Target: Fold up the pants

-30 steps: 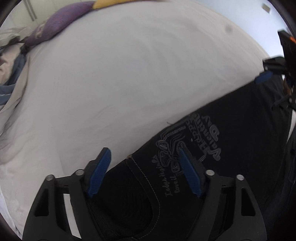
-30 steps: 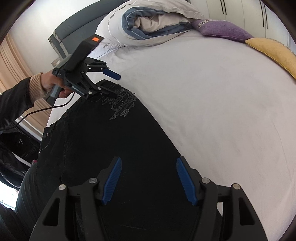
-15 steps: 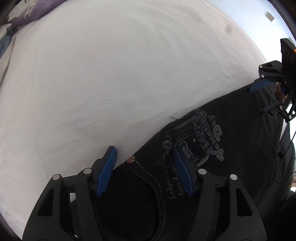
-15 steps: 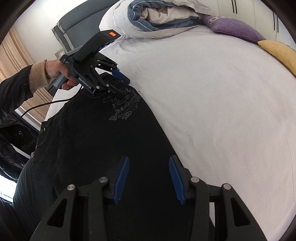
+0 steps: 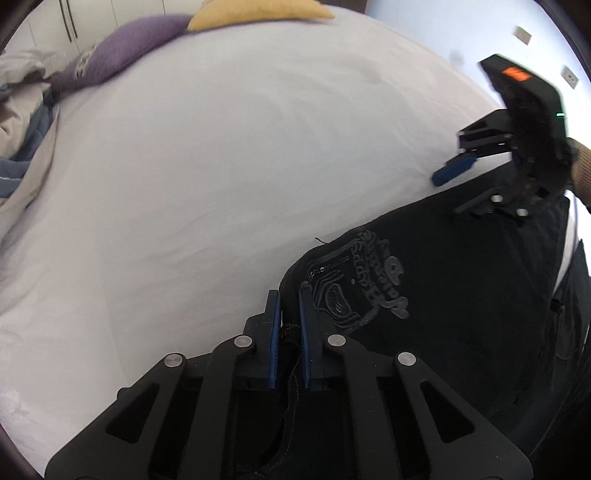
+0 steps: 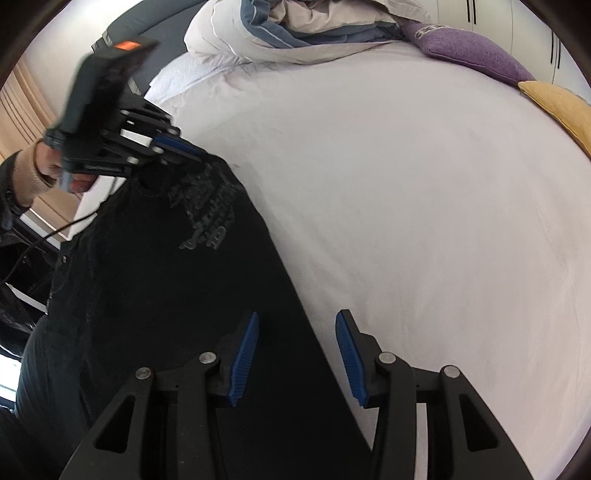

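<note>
Black pants [image 5: 443,295] with a grey printed emblem lie along the near edge of the white bed. My left gripper [image 5: 290,299] is shut on the pants' corner by the emblem, lifting the cloth a little. It also shows in the right wrist view [image 6: 195,153], pinching the far end of the pants [image 6: 166,277]. My right gripper [image 6: 295,325] is open, its left finger over the black cloth and its right finger over the sheet, straddling the pants' edge. It shows in the left wrist view [image 5: 458,181] at the far end.
The white bed sheet [image 6: 424,203] spreads to the right. A rumpled duvet [image 6: 295,29] lies at the head of the bed, with a purple pillow [image 6: 469,55] and a yellow pillow [image 6: 557,107] beside it. A curtain [image 6: 14,110] hangs at the left.
My left gripper has shut on the pants' corner and raised it. My right gripper has stayed open and shifted toward the pants' right edge.
</note>
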The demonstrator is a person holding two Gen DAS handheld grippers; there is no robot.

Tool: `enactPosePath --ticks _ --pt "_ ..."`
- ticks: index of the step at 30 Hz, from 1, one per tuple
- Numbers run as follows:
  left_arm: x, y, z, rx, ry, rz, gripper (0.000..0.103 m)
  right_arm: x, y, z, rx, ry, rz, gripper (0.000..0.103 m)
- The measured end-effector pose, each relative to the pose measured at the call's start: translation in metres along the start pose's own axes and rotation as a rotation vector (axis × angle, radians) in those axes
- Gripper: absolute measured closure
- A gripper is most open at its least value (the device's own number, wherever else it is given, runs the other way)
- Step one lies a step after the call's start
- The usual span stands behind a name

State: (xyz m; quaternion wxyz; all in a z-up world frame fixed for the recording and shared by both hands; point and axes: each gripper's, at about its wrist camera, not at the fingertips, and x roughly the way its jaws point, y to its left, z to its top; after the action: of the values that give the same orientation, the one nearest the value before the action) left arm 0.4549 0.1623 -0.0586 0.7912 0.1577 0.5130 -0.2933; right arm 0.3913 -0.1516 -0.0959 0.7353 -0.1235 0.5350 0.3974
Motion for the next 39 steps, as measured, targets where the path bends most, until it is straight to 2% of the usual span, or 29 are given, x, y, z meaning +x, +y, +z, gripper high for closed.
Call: enactPosePath --ticks 3,4,8,10,14,16,23,27,34,39 --pt "-0.020 -0.018 -0.008 0.022 -0.044 0.003 0.095 0.002 -0.004 0.001 0.001 0.011 0.001 0.056" --pt "-0.031 -0.011 -0.016 0.025 -0.048 0.002 0.095 0.002 -0.004 0.002 -0.001 0.011 0.001 0.058" --pt "-0.046 -0.020 -0.030 0.027 -0.070 -0.009 0.095 0.004 -0.001 0.005 -0.020 0.026 0.003 0.072" --pt "-0.050 -0.024 -0.032 0.026 -0.082 -0.010 0.095 0.004 0.001 0.007 -0.027 0.035 0.008 0.085" --pt "-0.055 -0.022 -0.035 0.019 -0.089 0.003 0.095 -0.002 0.009 0.008 -0.050 0.023 0.011 0.094" --pt "-0.041 -0.034 -0.031 0.018 -0.096 0.007 0.096 -0.007 0.014 0.008 -0.055 0.015 0.007 0.097" --pt "-0.057 -0.039 -0.040 0.006 -0.124 0.005 0.096 -0.034 0.052 0.007 -0.136 -0.044 -0.058 0.099" --pt "-0.076 -0.047 -0.055 0.005 -0.142 0.001 0.096 -0.044 0.076 0.010 -0.178 -0.072 -0.061 0.099" --pt "-0.110 -0.066 -0.093 0.011 -0.140 0.027 0.096 -0.035 0.157 0.003 -0.328 -0.037 -0.048 0.100" --pt "-0.129 -0.077 -0.127 0.019 -0.133 0.068 0.096 -0.031 0.201 -0.023 -0.447 0.029 -0.087 0.100"
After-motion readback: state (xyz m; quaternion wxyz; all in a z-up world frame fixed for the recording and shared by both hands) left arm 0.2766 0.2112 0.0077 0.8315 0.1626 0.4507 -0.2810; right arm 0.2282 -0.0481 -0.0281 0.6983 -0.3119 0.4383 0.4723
